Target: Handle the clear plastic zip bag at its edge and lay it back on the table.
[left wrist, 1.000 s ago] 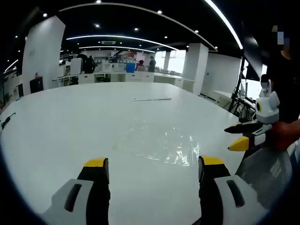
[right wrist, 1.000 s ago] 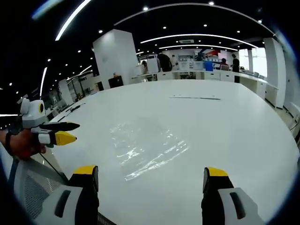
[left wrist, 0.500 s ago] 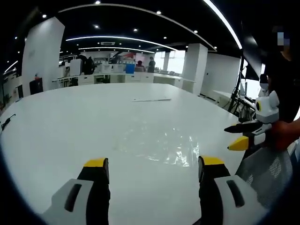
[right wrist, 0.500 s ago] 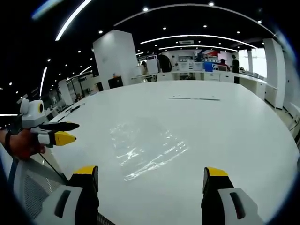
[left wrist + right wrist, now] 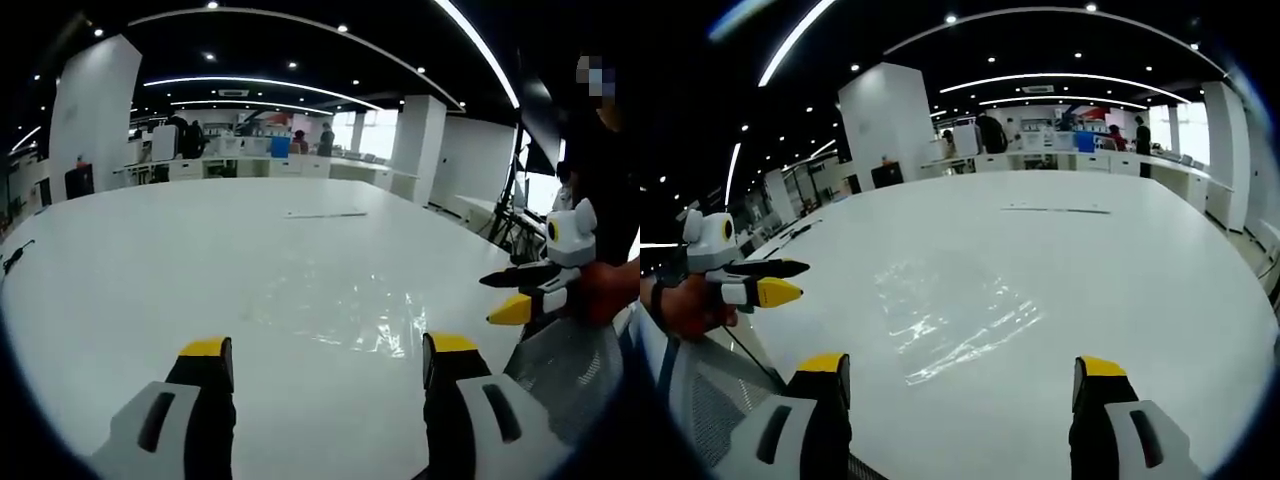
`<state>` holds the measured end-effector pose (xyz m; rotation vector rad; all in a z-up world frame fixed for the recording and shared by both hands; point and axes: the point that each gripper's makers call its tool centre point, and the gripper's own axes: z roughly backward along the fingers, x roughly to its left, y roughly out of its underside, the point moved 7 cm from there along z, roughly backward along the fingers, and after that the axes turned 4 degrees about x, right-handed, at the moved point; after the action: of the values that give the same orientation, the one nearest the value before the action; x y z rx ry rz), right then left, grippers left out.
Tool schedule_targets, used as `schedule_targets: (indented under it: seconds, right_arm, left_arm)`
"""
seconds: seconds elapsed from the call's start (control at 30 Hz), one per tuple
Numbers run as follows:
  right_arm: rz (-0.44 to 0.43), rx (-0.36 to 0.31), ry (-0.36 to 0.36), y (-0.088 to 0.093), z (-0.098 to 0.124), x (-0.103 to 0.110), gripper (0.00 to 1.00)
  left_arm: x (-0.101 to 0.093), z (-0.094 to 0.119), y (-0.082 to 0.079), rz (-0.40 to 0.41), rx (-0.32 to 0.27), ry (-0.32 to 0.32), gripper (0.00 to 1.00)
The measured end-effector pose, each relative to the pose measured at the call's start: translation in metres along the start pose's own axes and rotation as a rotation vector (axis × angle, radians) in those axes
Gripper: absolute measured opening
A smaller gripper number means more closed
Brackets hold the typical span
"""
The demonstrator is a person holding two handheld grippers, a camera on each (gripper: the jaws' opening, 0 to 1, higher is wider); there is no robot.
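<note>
Lying flat on the white tabletop (image 5: 120, 260), the clear zip bag (image 5: 335, 310) sits untouched, just ahead of both tongs. Left tongs (image 5: 325, 355) gape wide, empty; right tongs (image 5: 960, 375) likewise spread wide, gripping nothing, near the tabletop's edge.

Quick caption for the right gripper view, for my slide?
Right gripper open above the clear zip bag lying flat on the white table.

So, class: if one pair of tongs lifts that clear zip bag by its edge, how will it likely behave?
The zip bag lies flat and wrinkled on the table, so it will probably droop limply. It looks empty, so likely very light. Its glossy film may slip from the tongs.
</note>
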<state>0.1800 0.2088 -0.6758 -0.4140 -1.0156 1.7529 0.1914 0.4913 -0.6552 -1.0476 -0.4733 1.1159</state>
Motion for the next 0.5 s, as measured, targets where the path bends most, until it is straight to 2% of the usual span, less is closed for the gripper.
schedule_targets:
  seconds: [0.5]
  right_arm:
    - [0.001, -0.004, -0.001, -0.0027, 0.0025, 0.0007, 0.92]
  left_arm:
    - [-0.005, 0.0017, -0.002, -0.005, 0.0, 0.006, 0.76]
